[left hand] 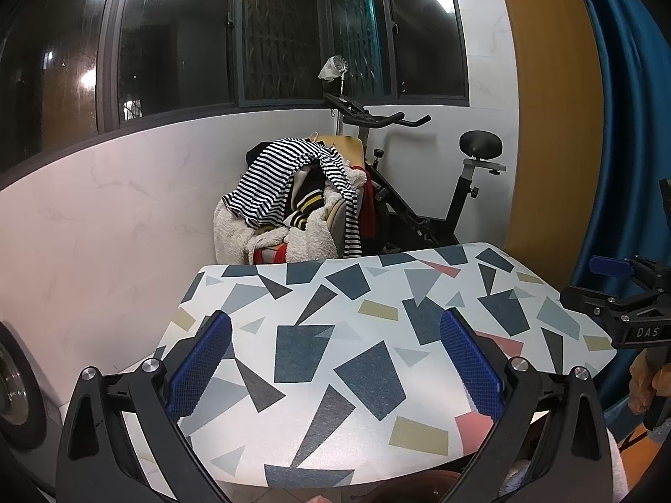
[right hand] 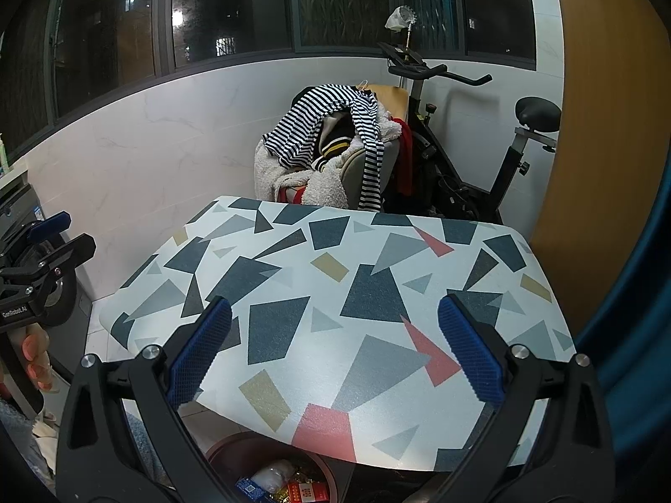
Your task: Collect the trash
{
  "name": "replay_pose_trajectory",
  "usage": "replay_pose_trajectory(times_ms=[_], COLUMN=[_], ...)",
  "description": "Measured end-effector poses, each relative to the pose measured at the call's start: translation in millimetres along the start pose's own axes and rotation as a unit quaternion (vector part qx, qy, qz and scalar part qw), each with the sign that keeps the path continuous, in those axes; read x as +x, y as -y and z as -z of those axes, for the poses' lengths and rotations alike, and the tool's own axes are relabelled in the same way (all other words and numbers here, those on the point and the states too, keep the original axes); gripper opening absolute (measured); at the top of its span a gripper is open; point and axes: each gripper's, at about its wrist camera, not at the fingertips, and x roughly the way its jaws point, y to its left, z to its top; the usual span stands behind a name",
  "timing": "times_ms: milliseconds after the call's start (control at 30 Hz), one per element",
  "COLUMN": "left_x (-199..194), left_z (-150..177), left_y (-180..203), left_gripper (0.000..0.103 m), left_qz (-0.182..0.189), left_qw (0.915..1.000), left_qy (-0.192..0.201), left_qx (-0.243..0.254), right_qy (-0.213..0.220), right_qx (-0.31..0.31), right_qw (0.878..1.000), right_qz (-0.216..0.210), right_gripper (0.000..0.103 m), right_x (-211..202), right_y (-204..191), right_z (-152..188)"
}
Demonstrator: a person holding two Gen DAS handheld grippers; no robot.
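Note:
A small table [left hand: 377, 327] with a geometric-patterned top stands before me; it also shows in the right wrist view [right hand: 335, 293]. My left gripper [left hand: 335, 360] is open and empty above its near edge. My right gripper [right hand: 335, 348] is open and empty above the same top. A dark round bin [right hand: 272, 478] sits on the floor under the table's near edge, holding wrappers and a white crumpled bag. Its rim barely shows in the left wrist view [left hand: 419, 484]. The right gripper appears at the right edge of the left wrist view [left hand: 629, 310], the left one at the left edge of the right wrist view [right hand: 37, 268].
A chair piled with clothes [left hand: 293, 205] and an exercise bike [left hand: 419, 193] stand behind the table against the white wall. A blue curtain [left hand: 620, 125] hangs at the right. A washing machine [right hand: 42, 260] stands at the left.

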Motion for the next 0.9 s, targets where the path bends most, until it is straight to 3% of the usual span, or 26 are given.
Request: replay_pose_trajectory(times_ms=[900], left_x=[6.2], left_z=[3.2], left_y=[-5.7], left_gripper=[0.097], left_qz=[0.000], left_qw=[0.9999], left_qy=[-0.009], left_qx=[-0.008], right_qy=[-0.003], right_qx=[-0.001], right_qw=[1.000], right_qz=[0.009], right_gripper=[0.097], right_x=[-1.4], right_y=[2.6], right_z=[1.3])
